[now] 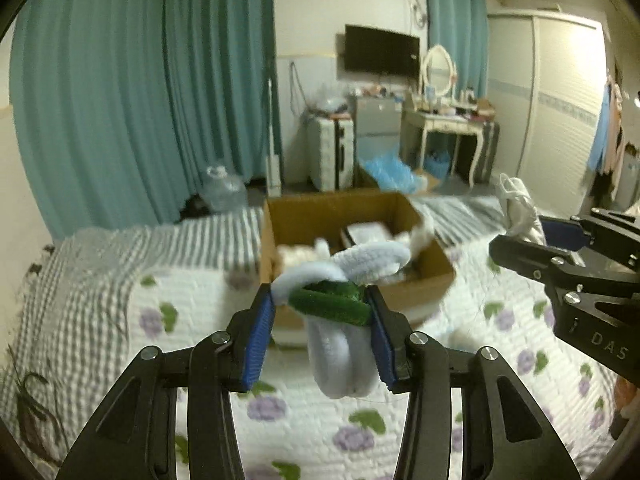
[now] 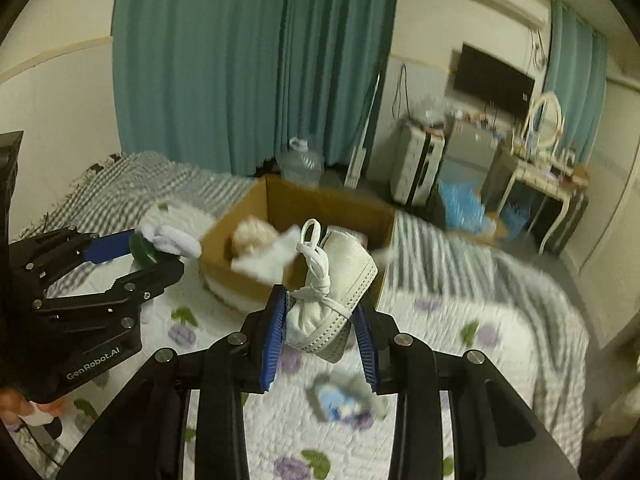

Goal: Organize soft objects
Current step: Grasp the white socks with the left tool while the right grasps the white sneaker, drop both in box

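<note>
Left gripper [image 1: 322, 312] fingers clamp one fuzzy white-and-green soft toy [image 1: 340, 320] above the bed [image 1: 460, 420]. Right gripper [image 2: 320, 316] fingers pinch one white baby shoe [image 2: 340, 300]. One blue-white soft item [image 2: 340, 400] lies on the quilt. Beyond, one cardboard box [image 2: 300, 200] holds several pale soft things.

Teal curtains [image 1: 144, 80] along the wall. Black TV [image 1: 382, 55] mounted above a grey cabinet [image 1: 378, 116]. Water jug [image 2: 301, 164] on the floor beside the bed.

Pale-blue plush toy [image 1: 344, 316], green-banded, white shoe [image 2: 332, 304], apparently aloft
</note>
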`<state>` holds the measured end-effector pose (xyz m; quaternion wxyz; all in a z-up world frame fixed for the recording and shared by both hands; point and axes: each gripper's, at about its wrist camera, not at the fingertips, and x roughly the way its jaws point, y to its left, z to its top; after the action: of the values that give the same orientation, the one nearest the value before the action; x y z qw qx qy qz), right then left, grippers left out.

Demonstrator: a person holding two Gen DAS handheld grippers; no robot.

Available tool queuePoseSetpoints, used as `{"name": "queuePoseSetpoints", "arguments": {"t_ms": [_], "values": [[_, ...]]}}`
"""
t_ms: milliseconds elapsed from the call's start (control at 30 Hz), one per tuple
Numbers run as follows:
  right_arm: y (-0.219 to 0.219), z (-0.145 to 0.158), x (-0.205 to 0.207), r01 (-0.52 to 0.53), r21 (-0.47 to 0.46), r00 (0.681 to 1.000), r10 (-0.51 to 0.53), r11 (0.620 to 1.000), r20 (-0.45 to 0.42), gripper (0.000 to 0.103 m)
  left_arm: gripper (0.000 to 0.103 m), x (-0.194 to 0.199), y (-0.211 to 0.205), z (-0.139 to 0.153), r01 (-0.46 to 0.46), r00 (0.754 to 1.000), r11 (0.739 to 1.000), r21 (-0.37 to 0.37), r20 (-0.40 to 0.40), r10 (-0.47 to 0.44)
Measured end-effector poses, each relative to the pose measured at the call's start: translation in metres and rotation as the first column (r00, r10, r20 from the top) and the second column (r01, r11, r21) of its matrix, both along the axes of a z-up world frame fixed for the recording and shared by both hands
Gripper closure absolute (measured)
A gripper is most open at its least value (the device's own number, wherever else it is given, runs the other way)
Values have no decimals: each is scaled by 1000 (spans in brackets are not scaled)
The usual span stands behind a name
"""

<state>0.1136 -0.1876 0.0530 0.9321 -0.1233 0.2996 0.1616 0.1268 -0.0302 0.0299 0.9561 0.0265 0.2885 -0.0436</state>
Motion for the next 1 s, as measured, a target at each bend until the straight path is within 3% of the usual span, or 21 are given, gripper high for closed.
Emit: {"name": "queuePoseSetpoints", "arguments": {"t_ms": [167, 267, 500, 667, 700, 733, 833, 900, 1000], "values": [[14, 28, 27, -25, -6, 999, 25, 1000, 39, 70, 59, 34, 6, 17, -15, 1000, 1000, 18, 21, 15], [24, 29, 54, -36, -11, 999, 36, 999, 32, 70, 59, 64, 7, 15, -21, 1000, 999, 25, 16, 21], [34, -10, 134, -22, 20, 998, 23, 1000, -59, 70, 58, 127, 2, -26, -17, 999, 999, 38, -47, 19], [32, -48, 169, -18, 44, 992, 24, 999, -121, 68, 51, 147, -4, -50, -17, 999, 996, 83, -42, 21], [31, -52, 172, -14, 49, 992, 20, 999, -124, 64, 45, 148, -4, -53, -40, 998, 994, 100, -35, 43], [29, -56, 175, -5, 58, 992, 12, 998, -125, 59, 45, 149, -5, -54, -53, 998, 993, 107, -34, 57], [19, -58, 177, 33, 134, 994, -19, 990, -110, 20, 43, 150, -4, -56, -64, 996, 993, 102, -51, 70], [13, -51, 170, 43, 168, 996, -28, 985, -86, 18, 42, 146, -3, -52, -67, 995, 993, 98, -63, 74], [6, -30, 156, 54, 144, 998, -48, 988, -44, 16, 42, 135, -4, -34, -86, 995, 992, 96, -40, 90]]}}
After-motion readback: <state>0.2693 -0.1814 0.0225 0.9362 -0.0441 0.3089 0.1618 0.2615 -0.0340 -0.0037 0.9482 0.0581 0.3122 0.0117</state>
